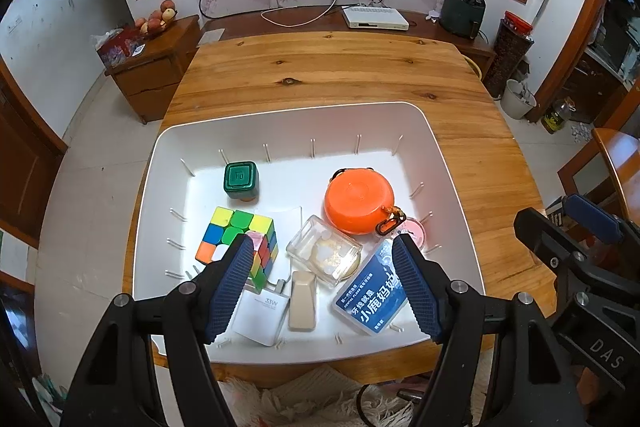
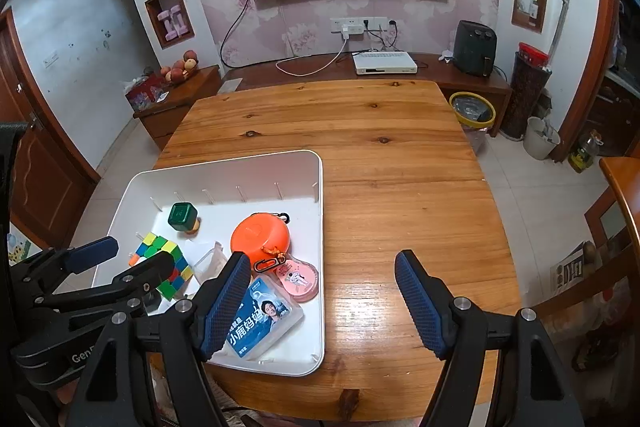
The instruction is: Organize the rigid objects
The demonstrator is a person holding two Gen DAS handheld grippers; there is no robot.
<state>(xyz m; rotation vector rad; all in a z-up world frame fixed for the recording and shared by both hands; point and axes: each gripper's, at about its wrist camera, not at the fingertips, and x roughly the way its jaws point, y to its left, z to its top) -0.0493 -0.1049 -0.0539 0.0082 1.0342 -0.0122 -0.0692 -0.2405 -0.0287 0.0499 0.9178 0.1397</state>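
A white tray (image 1: 280, 111) on the wooden table (image 1: 328, 67) holds a green-lidded jar (image 1: 240, 181), a colour cube (image 1: 236, 241), a clear plastic box (image 1: 324, 251), an orange round case (image 1: 358, 201), a pink case (image 1: 416, 231), a blue floss box (image 1: 370, 297), a white charger (image 1: 260, 313) and a beige block (image 1: 303, 301). My left gripper (image 1: 324, 241) hangs open over the tray's near half, holding nothing. My right gripper (image 2: 322, 255) stands open and empty, its left finger over the tray (image 2: 240, 159) by the floss box (image 2: 260, 319), its right finger over bare wood.
Bare table (image 2: 400, 167) stretches right of and beyond the tray. A low cabinet with a white set-top box (image 2: 384, 63) and a dark air fryer (image 2: 476, 47) stands behind, under a wall television. A yellow-rimmed bin (image 2: 472, 111) is at the table's far right corner.
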